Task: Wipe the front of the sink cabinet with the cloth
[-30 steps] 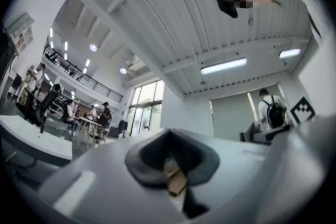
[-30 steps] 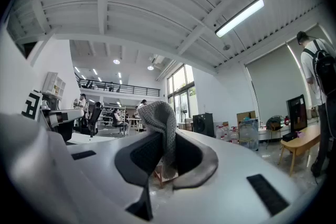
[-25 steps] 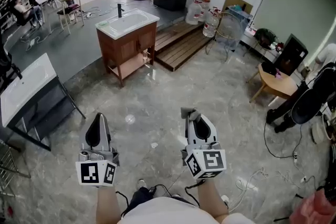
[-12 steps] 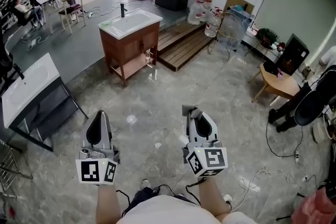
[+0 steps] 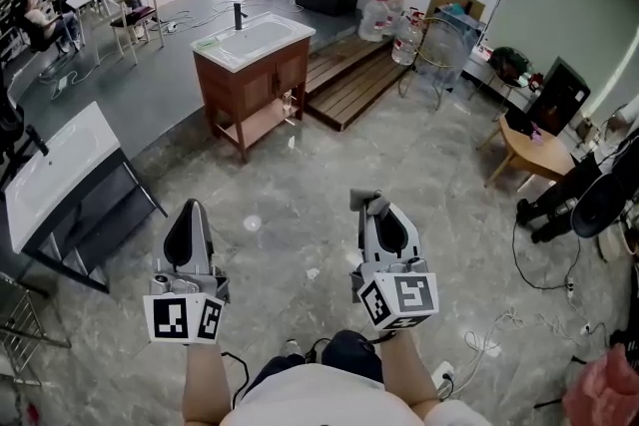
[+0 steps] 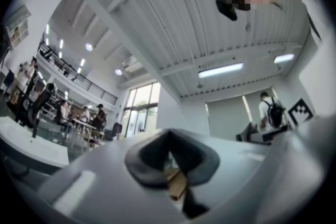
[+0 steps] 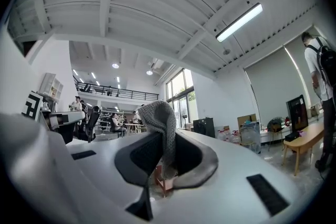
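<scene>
Most of the cloth point(image 7: 163, 119) is hidden between the pressed-together jaws of the right gripper point(image 7: 159, 140). Behind them, the sink cabinet point(image 7: 160, 181) is glimpsed only as a brown sliver.

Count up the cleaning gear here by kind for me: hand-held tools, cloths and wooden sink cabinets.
Hand-held tools: 2, the left tool shut and empty, the right tool shut
Cloths: 1, a grey cloth clamped in the right tool
Wooden sink cabinets: 1, the wooden sink cabinet
Total: 4
</scene>
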A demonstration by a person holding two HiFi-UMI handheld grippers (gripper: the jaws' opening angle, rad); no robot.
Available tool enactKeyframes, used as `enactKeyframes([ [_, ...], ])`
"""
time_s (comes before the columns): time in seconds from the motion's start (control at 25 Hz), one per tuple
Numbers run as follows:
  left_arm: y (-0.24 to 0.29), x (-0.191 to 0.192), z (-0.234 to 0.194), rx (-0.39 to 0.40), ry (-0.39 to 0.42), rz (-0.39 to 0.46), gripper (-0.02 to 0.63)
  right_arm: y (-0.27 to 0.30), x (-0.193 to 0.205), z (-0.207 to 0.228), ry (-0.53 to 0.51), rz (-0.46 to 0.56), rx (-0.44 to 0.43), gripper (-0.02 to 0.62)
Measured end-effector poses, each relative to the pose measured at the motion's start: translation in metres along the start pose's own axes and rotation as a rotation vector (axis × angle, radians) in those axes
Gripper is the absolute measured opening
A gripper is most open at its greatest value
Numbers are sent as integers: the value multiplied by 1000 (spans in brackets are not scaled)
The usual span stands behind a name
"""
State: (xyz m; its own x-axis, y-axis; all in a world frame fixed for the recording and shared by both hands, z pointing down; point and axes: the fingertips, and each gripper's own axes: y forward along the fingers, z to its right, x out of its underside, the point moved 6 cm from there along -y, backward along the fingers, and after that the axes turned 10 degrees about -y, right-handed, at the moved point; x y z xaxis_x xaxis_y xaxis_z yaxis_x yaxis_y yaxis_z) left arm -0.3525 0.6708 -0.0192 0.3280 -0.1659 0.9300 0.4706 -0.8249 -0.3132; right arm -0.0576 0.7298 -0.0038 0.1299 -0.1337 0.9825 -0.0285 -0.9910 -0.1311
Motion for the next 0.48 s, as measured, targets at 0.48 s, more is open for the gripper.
enactKeyframes([
  [0.48,43,20,-36,1,-23,-13,5,57,20,1,-1,-20,3,43],
])
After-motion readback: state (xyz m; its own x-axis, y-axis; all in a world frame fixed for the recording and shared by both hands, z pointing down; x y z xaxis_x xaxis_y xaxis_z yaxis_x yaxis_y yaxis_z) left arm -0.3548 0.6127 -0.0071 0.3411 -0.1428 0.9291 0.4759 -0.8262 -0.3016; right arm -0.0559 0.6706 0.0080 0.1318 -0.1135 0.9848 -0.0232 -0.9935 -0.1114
